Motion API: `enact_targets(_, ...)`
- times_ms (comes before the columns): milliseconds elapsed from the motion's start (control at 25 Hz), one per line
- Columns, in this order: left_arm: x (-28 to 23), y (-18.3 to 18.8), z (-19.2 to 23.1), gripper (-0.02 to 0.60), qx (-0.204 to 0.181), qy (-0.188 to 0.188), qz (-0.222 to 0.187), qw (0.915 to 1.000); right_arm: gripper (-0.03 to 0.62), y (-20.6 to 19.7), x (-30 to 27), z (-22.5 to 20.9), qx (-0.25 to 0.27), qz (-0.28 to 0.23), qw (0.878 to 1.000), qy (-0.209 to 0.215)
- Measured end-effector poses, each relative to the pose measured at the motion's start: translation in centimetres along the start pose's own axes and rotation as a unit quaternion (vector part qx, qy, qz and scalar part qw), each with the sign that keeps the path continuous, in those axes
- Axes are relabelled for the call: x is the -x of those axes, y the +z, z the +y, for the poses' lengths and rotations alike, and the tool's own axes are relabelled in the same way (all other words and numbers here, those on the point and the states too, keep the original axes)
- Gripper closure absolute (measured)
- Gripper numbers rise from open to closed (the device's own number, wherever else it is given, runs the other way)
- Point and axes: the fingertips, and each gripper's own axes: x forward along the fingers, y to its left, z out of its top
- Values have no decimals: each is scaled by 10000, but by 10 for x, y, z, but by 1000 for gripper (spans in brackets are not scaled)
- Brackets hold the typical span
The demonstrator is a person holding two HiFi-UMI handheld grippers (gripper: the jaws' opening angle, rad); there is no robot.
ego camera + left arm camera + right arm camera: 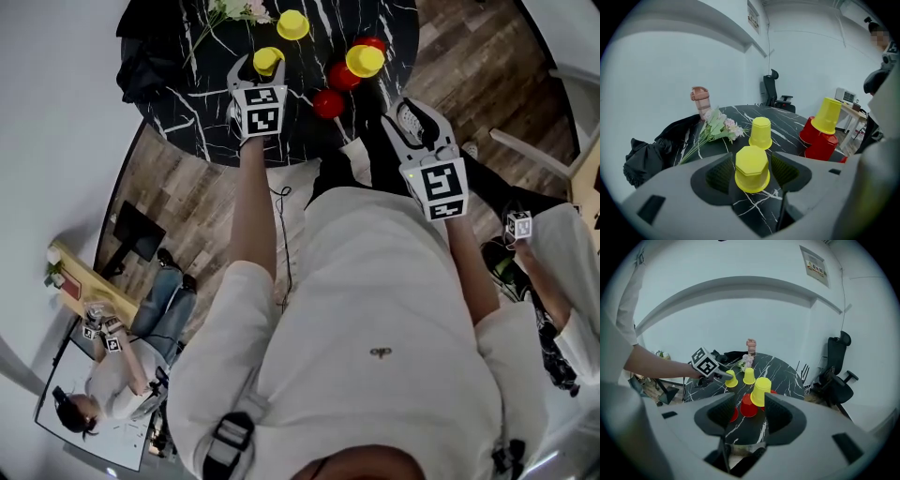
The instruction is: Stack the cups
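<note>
On the black marble table (206, 112) an upside-down yellow cup (752, 168) stands between the jaws of my left gripper (259, 75), with a narrow gap on each side, so the gripper is open. A second yellow cup (761, 133) stands just beyond it. To the right, a third yellow cup (826, 116) is stacked on a red cup (812, 132), with another red cup (821, 147) beside them. My right gripper (417, 120) hangs off the table's near edge, open and empty. The stack (761, 391) shows beyond its jaws.
Flowers (717, 126), a black bag (651, 152) and a pink bottle (700, 99) lie at the table's left side. An office chair (836, 376) stands behind the table. Other people sit at lower left (103, 375) and at right (562, 281).
</note>
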Motion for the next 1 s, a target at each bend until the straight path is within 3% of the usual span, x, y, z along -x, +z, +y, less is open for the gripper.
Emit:
enact_targets(680, 8, -2, -1, 360, -167, 84, 168, 9997, 399, -2, 3, 2, -59, -19, 10000, 34)
enact_targets(1000, 41, 18, -14, 362, -254, -17, -99, 9996, 401, -1, 5, 6, -136, -176, 9997, 55)
